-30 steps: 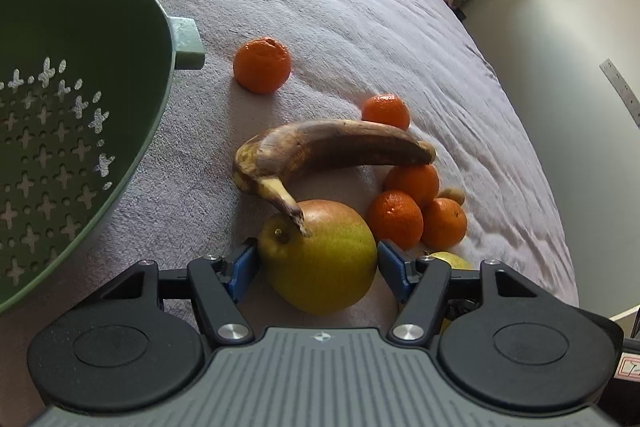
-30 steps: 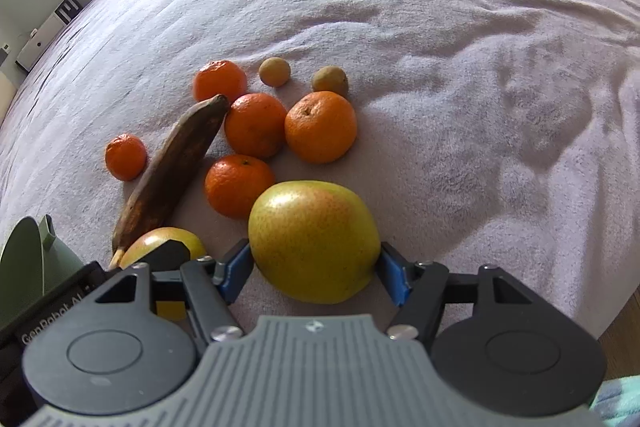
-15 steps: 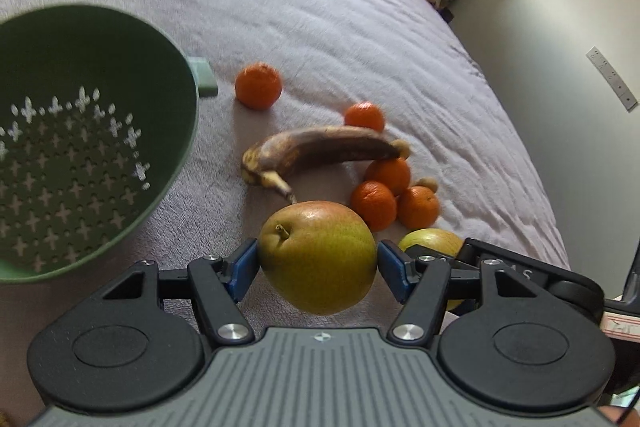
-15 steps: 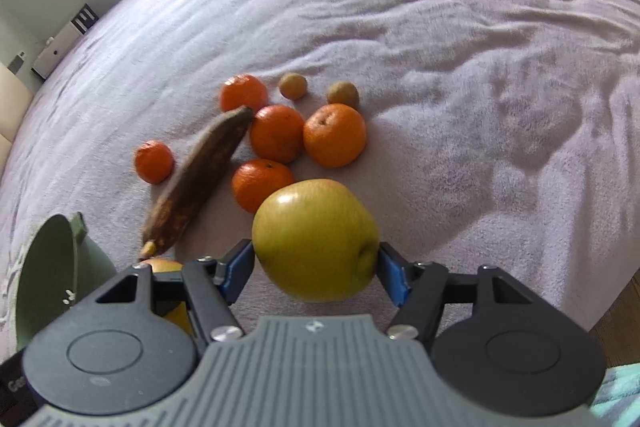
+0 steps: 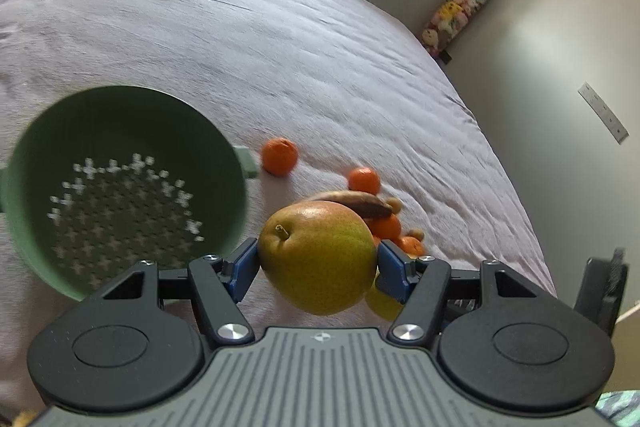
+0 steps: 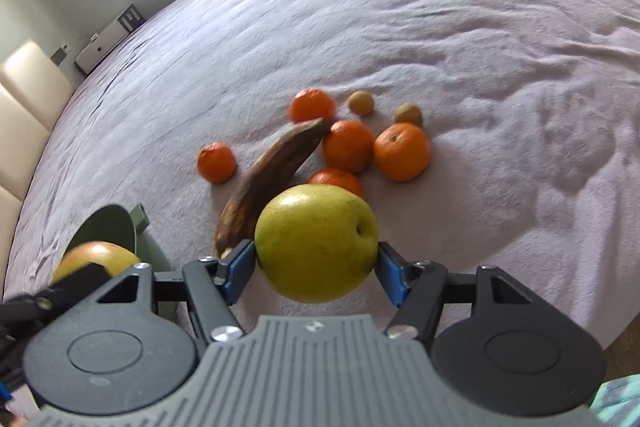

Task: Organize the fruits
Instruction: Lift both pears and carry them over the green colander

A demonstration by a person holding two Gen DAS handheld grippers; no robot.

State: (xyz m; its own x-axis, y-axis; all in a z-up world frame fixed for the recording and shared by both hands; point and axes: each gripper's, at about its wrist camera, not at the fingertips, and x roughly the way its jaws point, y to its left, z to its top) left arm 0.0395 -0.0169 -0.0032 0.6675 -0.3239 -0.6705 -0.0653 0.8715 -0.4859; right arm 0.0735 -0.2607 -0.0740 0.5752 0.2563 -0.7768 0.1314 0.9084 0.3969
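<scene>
My left gripper point(image 5: 318, 263) is shut on a yellow-red pear point(image 5: 318, 259) and holds it in the air, right of the green colander point(image 5: 120, 187). My right gripper point(image 6: 316, 265) is shut on a yellow-green apple point(image 6: 316, 243), lifted above the cloth. On the cloth lie a brown banana point(image 6: 276, 171), several tangerines point(image 6: 402, 151) and two small brownish fruits point(image 6: 362, 103). In the right wrist view the pear point(image 6: 98, 259) and the colander point(image 6: 116, 231) show at lower left.
The table is covered by a lilac cloth point(image 5: 280, 47). Its edge runs along the right in the left wrist view, with a wall beyond. Cream chairs point(image 6: 28, 99) stand at the far left in the right wrist view.
Both grippers have risen with their fruit, so the pear and the apple have left the cloth and the fruit pile looks smaller. The colander has come further into the left wrist view.
</scene>
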